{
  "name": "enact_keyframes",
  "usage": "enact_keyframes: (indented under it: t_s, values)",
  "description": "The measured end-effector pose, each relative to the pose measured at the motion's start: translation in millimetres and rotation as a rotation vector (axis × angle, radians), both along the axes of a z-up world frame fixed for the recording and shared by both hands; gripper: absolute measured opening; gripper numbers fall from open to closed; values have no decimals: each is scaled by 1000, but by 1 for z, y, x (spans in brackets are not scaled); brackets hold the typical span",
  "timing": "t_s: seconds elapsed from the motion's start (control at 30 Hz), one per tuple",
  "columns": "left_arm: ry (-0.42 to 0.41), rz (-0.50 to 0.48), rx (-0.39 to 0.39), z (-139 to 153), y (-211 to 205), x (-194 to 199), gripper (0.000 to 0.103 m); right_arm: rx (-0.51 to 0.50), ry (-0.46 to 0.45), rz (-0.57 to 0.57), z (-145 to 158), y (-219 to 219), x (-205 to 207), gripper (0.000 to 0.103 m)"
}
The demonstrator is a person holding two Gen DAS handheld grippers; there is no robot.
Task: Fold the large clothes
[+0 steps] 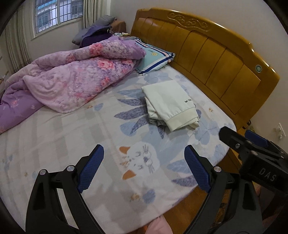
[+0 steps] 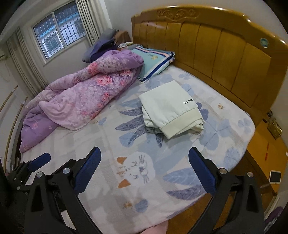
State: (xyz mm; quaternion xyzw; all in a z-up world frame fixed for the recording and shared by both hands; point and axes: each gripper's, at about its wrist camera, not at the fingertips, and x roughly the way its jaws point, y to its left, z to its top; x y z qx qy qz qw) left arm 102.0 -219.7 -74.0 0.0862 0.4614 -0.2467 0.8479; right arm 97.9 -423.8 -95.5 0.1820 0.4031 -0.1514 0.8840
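A: Left gripper (image 1: 144, 165), left wrist view: fingers (image 1: 91, 167) spread wide, nothing between them, held above the sheet (image 1: 72, 140) near the bed's foot edge. Pads blue, arms black.

B: Right gripper (image 2: 144, 169), right wrist view: fingers (image 2: 88, 169) spread wide as well, empty, above the same printed sheet. Also seen at the right edge of the left view, beside the left gripper and apart from it.

A: Garment (image 1: 171, 104): cream, folded into a compact stack, lying on the sheet just short of the headboard (image 1: 207, 50). Ribbed cuff or hem facing the grippers; small dark lettering on the top layer. Well apart from both grippers, touched by neither.

B: Same garment in the right view (image 2: 171, 108): top layer flat, lower layers showing unevenly at the near left corner.

A: Quilt (image 1: 75, 79): purple, floral, bunched along the far side of the bed, clear of the garment.

B: Pillow (image 2: 153, 61): teal with blue and white stripes, against the headboard, partly under the quilt's end.

A: Window (image 1: 57, 14) with bars, curtains at both sides, behind the bed.

B: Phone (image 2: 275, 177) on the floor, right of the bed.
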Motion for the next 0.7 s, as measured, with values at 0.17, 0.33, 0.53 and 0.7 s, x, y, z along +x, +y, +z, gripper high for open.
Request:
enact_keyframes:
  t_s: [0.17, 0.33, 0.53, 0.7]
  values:
    - [-7, 8, -48, 23, 55, -28, 93, -1, 9, -43, 20, 41, -31, 95]
    - [-49, -2, -17, 43, 97, -48, 93, -45, 42, -65, 28, 87, -53, 95]
    - [-110, -19, -40, 60, 139, -60, 97, -10, 14, -88, 31, 131, -60, 95]
    - [-115, -67, -49, 69, 168, -49, 97, -15, -8, -146, 38, 164, -58, 95]
